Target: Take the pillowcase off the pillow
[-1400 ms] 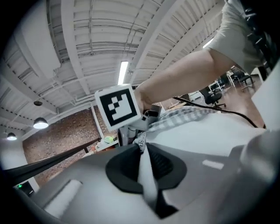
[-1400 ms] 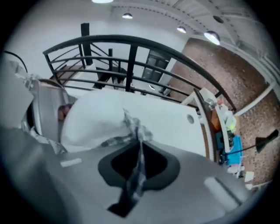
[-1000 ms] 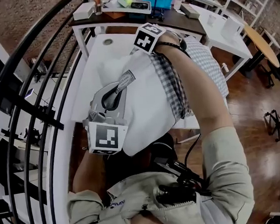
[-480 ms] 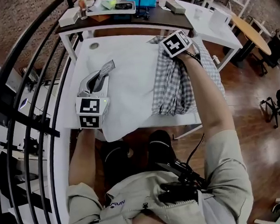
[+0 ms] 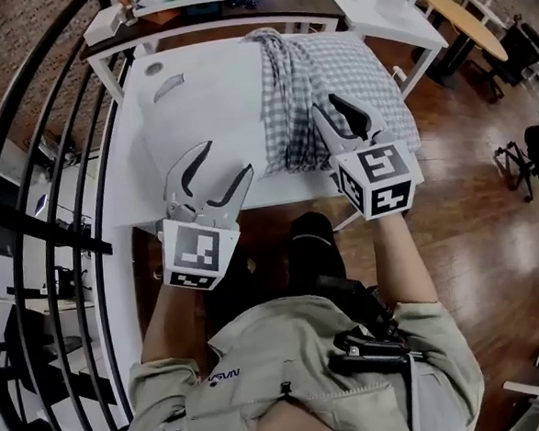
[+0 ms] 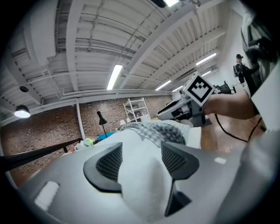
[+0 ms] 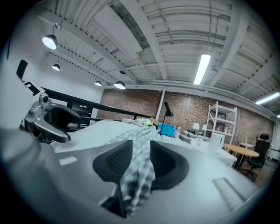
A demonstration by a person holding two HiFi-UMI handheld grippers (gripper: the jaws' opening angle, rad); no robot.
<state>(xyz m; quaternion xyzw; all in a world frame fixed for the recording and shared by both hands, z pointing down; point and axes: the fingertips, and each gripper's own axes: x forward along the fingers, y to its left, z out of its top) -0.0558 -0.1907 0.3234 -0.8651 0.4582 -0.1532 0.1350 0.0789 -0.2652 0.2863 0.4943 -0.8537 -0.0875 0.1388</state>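
Head view: bare white pillow (image 5: 202, 100) lay on the left half of the white worktop (image 5: 141, 85). The grey-checked pillowcase (image 5: 356, 70) lay to its right, bunched into a ridge where it met the pillow and spread flatter toward the worktop's right edge. Could not tell whether the pillow's right end was tucked inside that ridge; judged the case off or very nearly so. Left tool (image 5: 227, 159) sat at the near edge over the pillow's near corner, right tool (image 5: 326, 106) over the near edge of the pillowcase. Both tools' jaws had just been opening and stood apart: left wide, the pillow's white bulk showing in the gap but no pad pressing it; right less wide, a fold of checked cloth running through the gap, pads not pinching it as far as seen. Handling, judged: pillow light, bulky, squashy; a pinch would sink in, so take a corner or seam, not the belly. Pillowcase thin, limp, likely to slide out of a shallow pinch; best gathered at the hem or a closed corner with several layers between the pads. View differences: only the head view gave the full layout with both tools at once. Left gripper view alone showed its pad faces clear of the pillow, plus the right tool's marker cube (image 6: 199, 87) beyond the checked heap. Right gripper view alone showed the fold between its jaws, and a blue bin (image 7: 166, 130) and lamp (image 7: 167, 109) behind the worktop
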